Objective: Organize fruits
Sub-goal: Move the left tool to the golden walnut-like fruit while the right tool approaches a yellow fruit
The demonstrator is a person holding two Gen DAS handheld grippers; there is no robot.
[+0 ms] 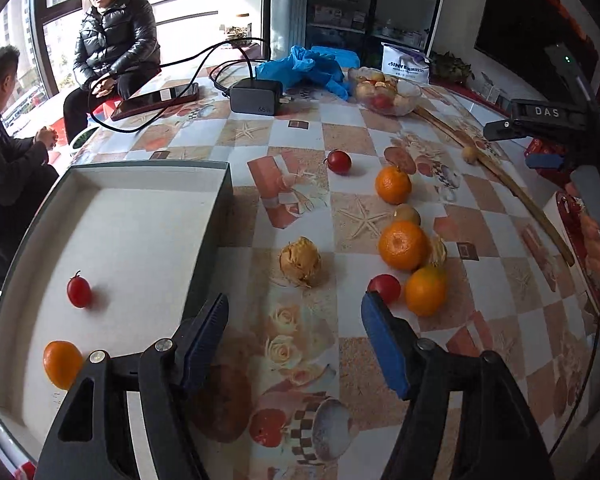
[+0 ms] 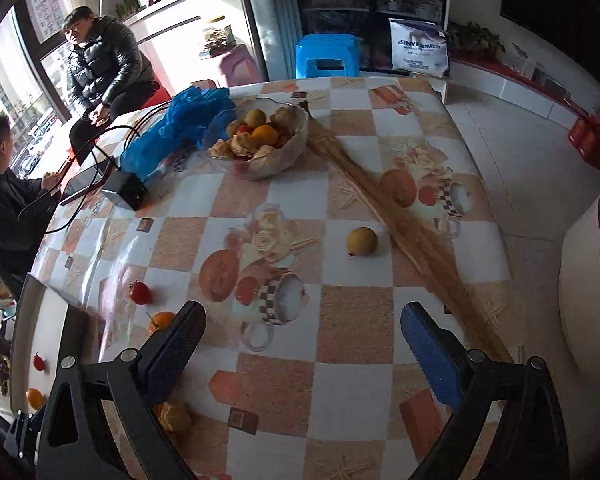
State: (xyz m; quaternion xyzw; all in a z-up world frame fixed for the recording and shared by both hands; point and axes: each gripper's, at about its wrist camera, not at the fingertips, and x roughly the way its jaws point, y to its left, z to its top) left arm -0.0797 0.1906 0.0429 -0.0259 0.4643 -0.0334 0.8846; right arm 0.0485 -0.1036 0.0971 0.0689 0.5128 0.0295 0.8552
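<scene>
Left wrist view count: 4 oranges, 1 in the white tray [image 1: 112,208] at [image 1: 62,363], 3 on the table [image 1: 394,184] [image 1: 403,245] [image 1: 426,290]. 3 cherry tomatoes [image 1: 79,290] [image 1: 339,161] [image 1: 385,287]. 1 glass fruit bowl [image 1: 384,92]. 1 phone [image 1: 156,100], 1 charger [image 1: 256,97]. 2 seated people.

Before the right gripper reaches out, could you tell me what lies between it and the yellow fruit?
Only bare tablecloth lies between the right gripper and yellow fruit, in the right wrist view.
</scene>
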